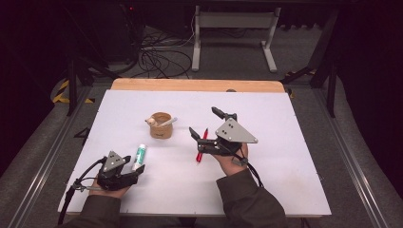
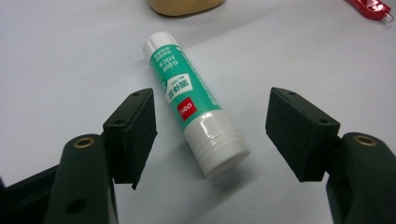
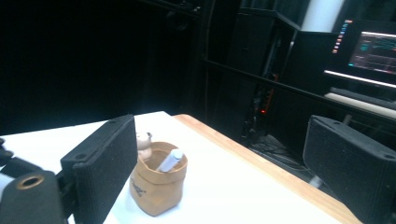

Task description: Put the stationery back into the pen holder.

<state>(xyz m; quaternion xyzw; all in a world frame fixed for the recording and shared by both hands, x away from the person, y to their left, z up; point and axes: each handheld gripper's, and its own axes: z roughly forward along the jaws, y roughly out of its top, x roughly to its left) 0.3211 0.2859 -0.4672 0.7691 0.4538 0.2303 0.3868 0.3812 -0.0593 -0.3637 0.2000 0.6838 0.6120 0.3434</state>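
While both hands rest low on the white surface [image 1: 285, 156], the count and layout run as follows.
Tools: two, one per hand.
Left tool [image 2: 210, 135]: released; its jaws stand apart on either side of the glue stick and touch neither side of it.
Right tool [image 1: 205, 122]: released, with nothing between its jaws; it is raised off the surface and looks toward the pouch.
Glue stick [image 2: 196, 107]: one, green and white, lying flat on the surface between the left tool's jaws, its white cap end toward the camera that rides on that tool.
Red pen [image 1: 202, 145]: one, lying on the surface just below the right tool.
Pouch [image 1: 160, 126]: one, tan and soft-sided, standing upright near the middle of the surface.
Pouch contents: one white marker [image 3: 170, 161] leaning at the rim and one small pale figure [image 3: 144, 142] beside it.
Surface: a white sheet over a board whose wooden edge [image 1: 197, 85] shows along the far side.
Room: dark, with grey carpet; cables [image 1: 157, 57] lie on the floor beyond the surface, a white frame [image 1: 235, 28] stands there, and a lit screen [image 3: 373, 49] shows in the right gripper view.
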